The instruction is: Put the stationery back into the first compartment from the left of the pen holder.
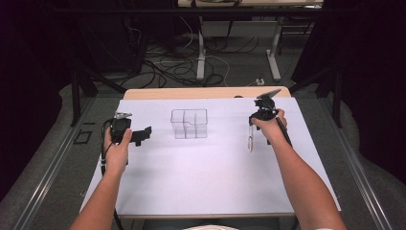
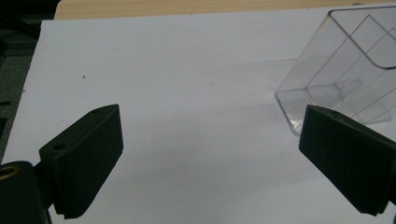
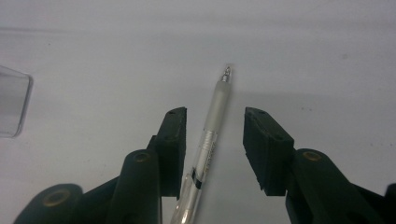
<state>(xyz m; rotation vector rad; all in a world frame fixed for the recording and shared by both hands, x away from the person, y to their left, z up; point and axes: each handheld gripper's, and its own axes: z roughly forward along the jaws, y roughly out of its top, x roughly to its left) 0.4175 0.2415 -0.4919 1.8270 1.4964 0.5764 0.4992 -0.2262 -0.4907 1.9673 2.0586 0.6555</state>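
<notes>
Lying flat on the white sheet [image 3: 299, 56], item one: a pen [image 3: 211, 135], slim, with a frosted translucent barrel, a metal tip pointing away from the camera and a clear rear section with a dark band. In the high view the pen [image 1: 250, 139] rests right of centre, well apart from the clear box [image 1: 189, 123].

Handling, as judged — light, stiff, round and smooth, so likely to roll or twist out of a loose pinch; not fragile. Best taken across the barrel near mid-length, about where the frosted grip meets the metal collar, pads square to its axis.

Right gripper [image 3: 215, 144]: jaws apart, straddling the pen; the left pad sits close against the barrel, the right pad clearly off it — no clamp yet.

Clear box: rigid transparent plastic, divided into compartments, upright and empty as far as can be seen.

Left gripper [image 2: 210, 158]: jaws wide apart over bare sheet, nothing between them, the box [image 2: 345, 70] just beyond its right jaw.
</notes>
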